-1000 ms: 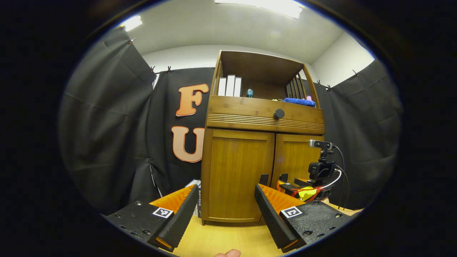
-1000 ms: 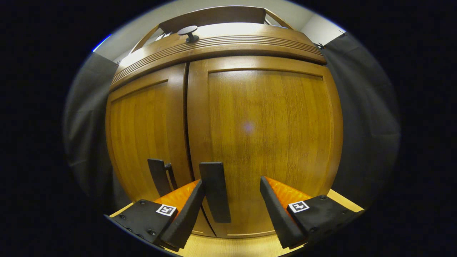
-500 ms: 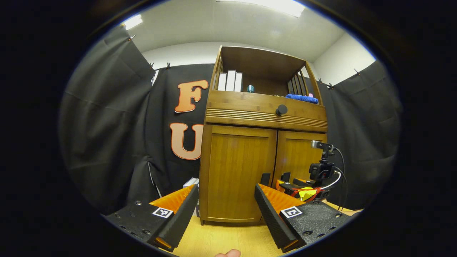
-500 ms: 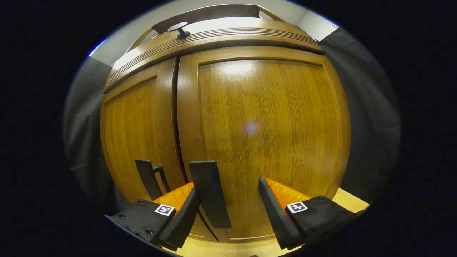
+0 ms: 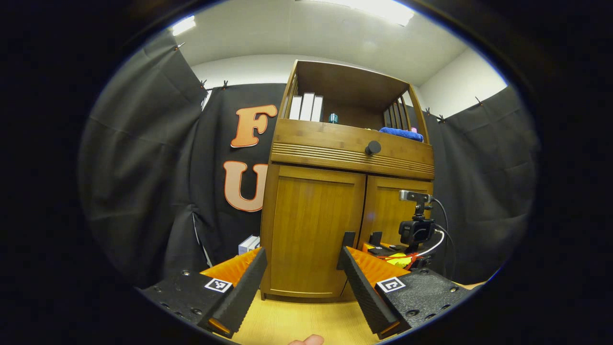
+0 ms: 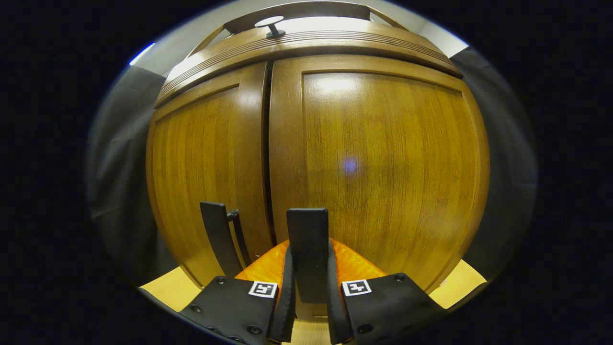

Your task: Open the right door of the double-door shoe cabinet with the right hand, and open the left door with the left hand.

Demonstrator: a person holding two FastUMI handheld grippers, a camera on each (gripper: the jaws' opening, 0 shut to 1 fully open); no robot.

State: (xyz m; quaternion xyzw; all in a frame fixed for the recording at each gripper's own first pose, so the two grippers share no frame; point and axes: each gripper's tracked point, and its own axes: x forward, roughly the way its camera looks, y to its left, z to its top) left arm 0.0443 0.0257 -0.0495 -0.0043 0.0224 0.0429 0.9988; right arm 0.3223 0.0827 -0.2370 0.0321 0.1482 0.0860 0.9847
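At the cabinet (image 6: 383, 143), right gripper (image 6: 309, 287) pinches the right door handle (image 6: 308, 249); left gripper (image 5: 301, 287) spread.

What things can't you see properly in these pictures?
- What is inside the shoe cabinet: both doors are closed in both views.
- Lower end of the right door's handle, right gripper view: the right tool, closed on it, covers it.
- Small things on the top shelf, left gripper view: too small to name.
- Right tool's fingers, left gripper view: behind the left tool's finger.

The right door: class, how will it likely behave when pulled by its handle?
The right door looks like a rigid wood panel, so it probably swings stiffly rather than flexing. The handle, clamped in the right claw, looks flat and smooth, so it might slip.
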